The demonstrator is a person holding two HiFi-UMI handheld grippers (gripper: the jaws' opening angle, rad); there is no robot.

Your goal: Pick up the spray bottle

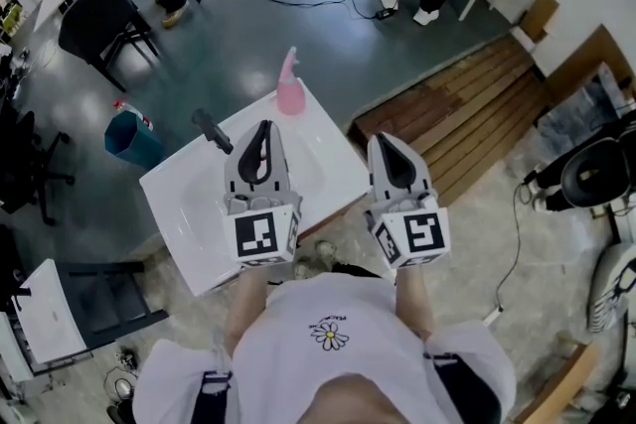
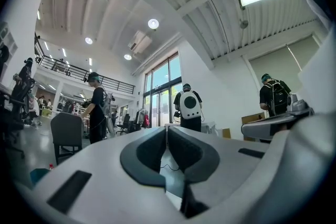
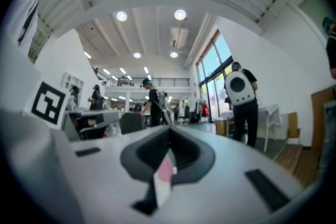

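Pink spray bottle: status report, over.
Left claw, right claw shut, empty. Pink plastic spray bottle upright on white table, untouched. Nothing between claws and bottle.

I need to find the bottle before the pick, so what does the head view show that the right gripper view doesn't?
Only the head view: the pink spray bottle standing whole at the far edge of the white table, and the blue bin on the floor. Only the right gripper view: the ceiling lights and tall windows. Both: the right gripper, jaws together with nothing held, and the left gripper beside it. A pink patch seen past its jaws in the gripper view is probably that bottle.
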